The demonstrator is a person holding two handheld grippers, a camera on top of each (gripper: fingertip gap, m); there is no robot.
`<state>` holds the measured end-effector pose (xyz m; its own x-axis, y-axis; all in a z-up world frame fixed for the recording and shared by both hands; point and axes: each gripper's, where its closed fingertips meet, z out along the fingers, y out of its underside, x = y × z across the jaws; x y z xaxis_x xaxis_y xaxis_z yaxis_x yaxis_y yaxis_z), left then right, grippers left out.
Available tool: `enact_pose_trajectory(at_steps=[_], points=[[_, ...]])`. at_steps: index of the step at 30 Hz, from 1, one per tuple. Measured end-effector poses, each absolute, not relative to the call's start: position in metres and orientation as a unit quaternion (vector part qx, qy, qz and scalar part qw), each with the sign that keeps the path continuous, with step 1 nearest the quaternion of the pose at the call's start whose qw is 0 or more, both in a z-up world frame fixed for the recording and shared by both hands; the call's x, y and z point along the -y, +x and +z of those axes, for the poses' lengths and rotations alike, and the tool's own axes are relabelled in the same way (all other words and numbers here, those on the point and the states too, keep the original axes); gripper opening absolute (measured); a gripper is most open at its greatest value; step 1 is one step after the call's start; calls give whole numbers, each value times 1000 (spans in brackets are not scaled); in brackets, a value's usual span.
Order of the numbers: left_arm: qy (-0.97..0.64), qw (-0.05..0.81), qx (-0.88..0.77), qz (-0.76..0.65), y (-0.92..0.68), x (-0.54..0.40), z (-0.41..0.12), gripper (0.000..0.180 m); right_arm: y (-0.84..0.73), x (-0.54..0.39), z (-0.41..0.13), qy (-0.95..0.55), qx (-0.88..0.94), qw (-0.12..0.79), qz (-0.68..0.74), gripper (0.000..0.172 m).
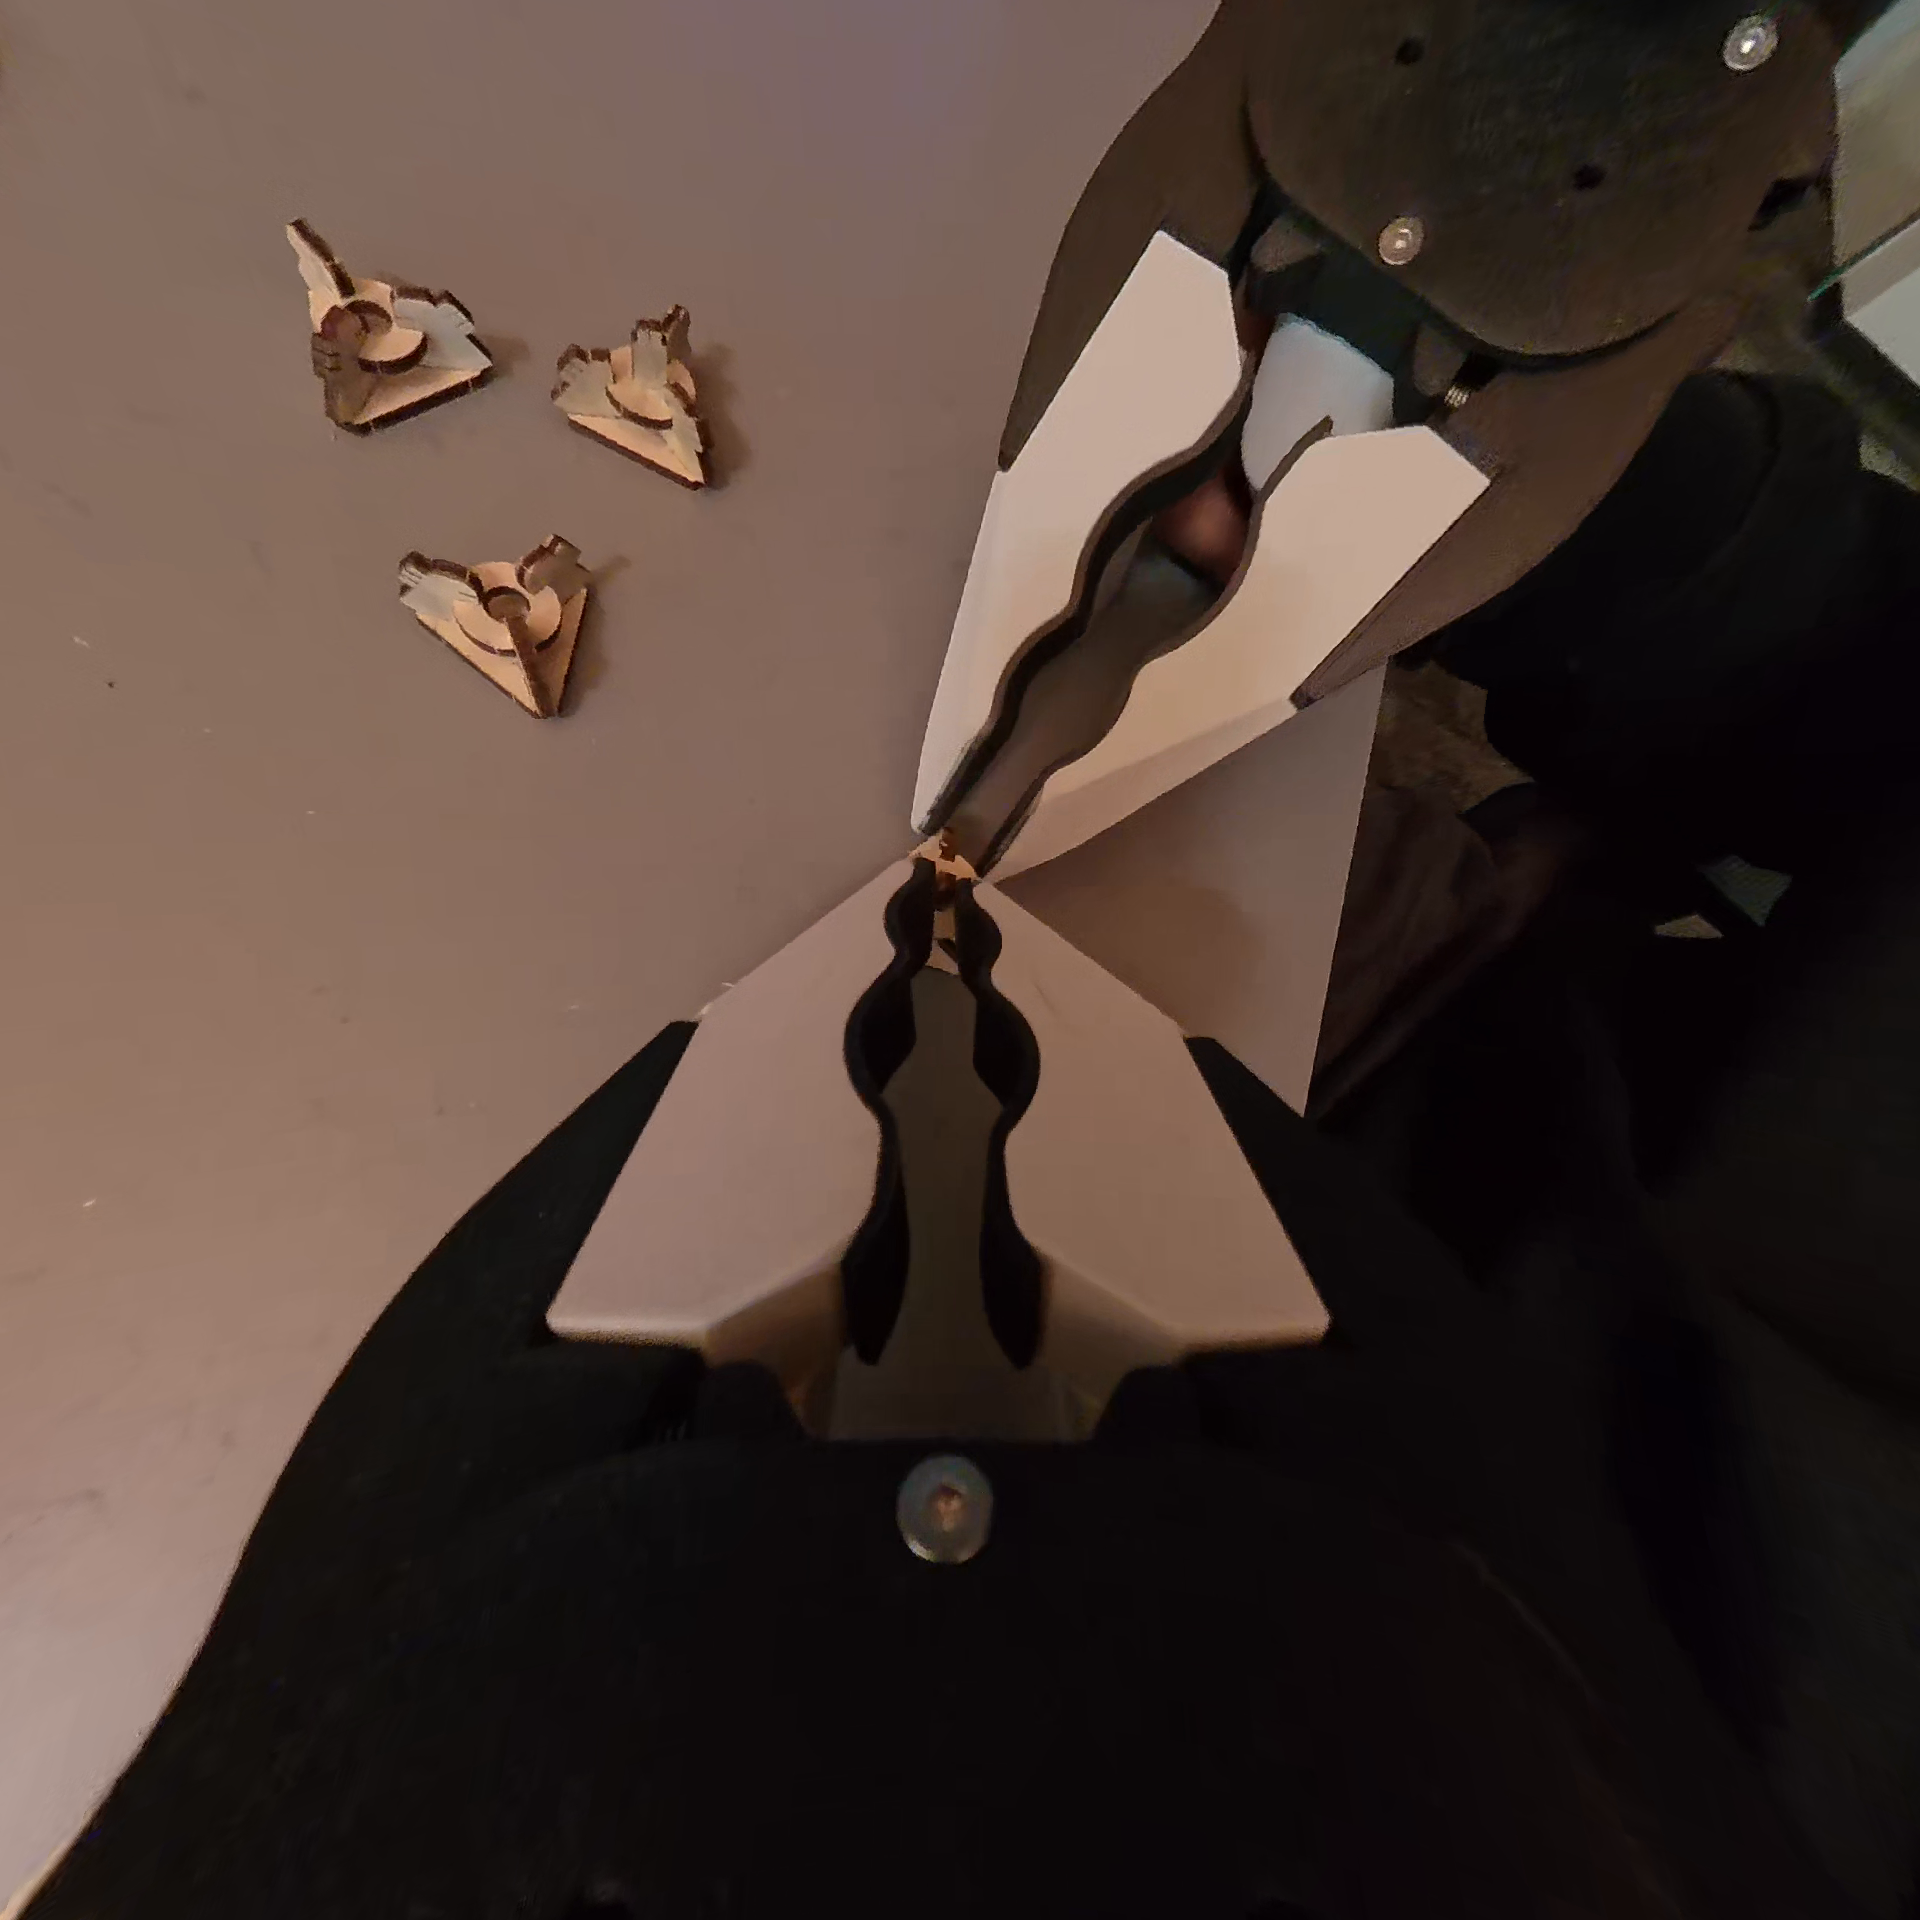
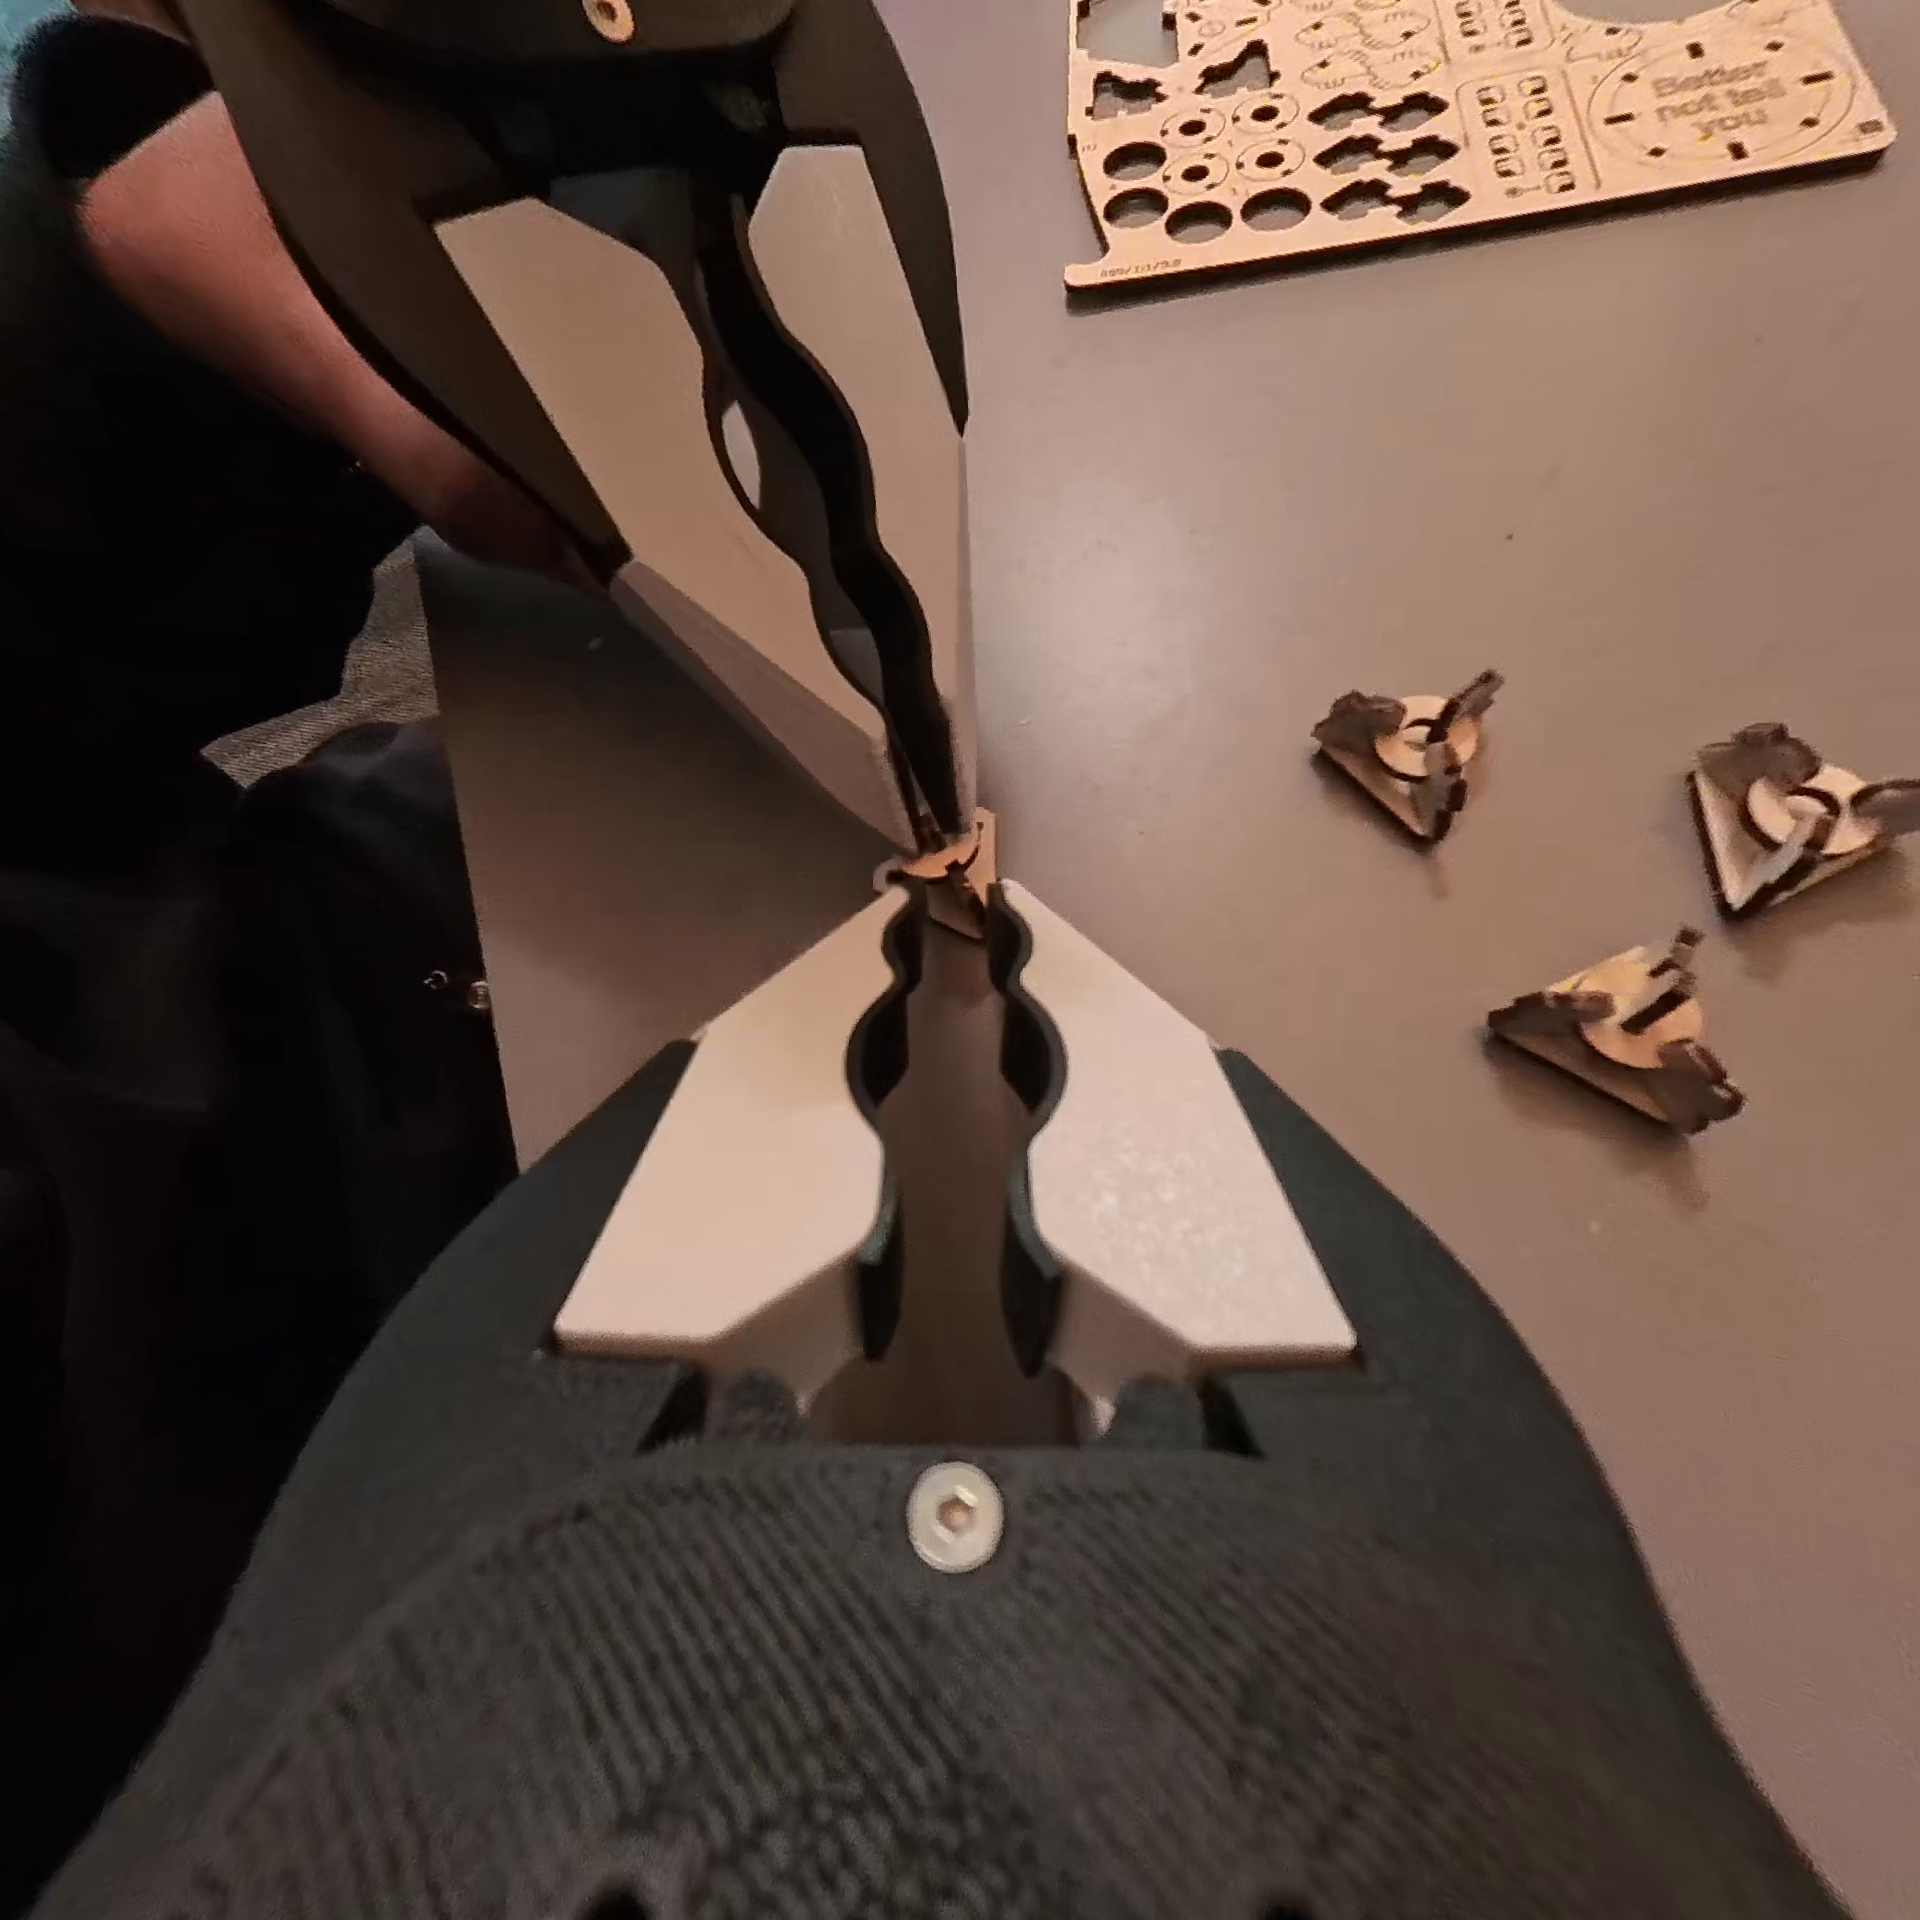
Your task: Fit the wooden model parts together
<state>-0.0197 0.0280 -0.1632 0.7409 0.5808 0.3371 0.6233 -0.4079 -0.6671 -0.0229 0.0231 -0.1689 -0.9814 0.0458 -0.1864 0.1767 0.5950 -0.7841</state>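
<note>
My left gripper (image 1: 940, 899) and my right gripper (image 2: 951, 909) meet tip to tip over the grey table (image 1: 312, 935). Between them is a small wooden assembly (image 2: 940, 864) of a light triangular plate with a disc and upright tabs. In the right wrist view the left gripper (image 2: 925, 810) comes down from the upper left, its pads pinched on an upright tab of the assembly. My right gripper's tips close around the triangular plate (image 2: 961, 909) from the near side. In the left wrist view the right gripper (image 1: 966, 826) comes from the upper right, and only a sliver of the assembly (image 1: 945, 862) shows.
Three similar wooden triangular assemblies lie on the table (image 1: 400, 343) (image 1: 644, 400) (image 1: 509, 623). A laser-cut wooden sheet (image 2: 1558, 135) with several punched-out holes lies at the far side. The table edge (image 2: 468, 831) runs close by, with a person's arm (image 2: 260, 312) beyond it. Less than 4 cm separates the two grippers' tips.
</note>
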Motion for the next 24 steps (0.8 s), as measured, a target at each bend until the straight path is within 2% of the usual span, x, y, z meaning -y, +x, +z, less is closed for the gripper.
enact_pose_trajectory(at_steps=[2, 8, 20, 24], points=[[-839, 402, 365, -22, -20, -27, -163, 4, -24, -23, -170, 57, -893, 57, -443, 3], [-842, 394, 369, -23, -20, -27, -164, 3, -22, -22, -170, 41, -896, 40, -441, 2], [-902, 270, 337, -15, -17, -25, -166, 4, -22, -22, -170, 38, -896, 48, -441, 1], [-908, 270, 321, -12, -17, -24, -167, 4, -22, -22, -170, 39, -896, 49, -441, 1]])
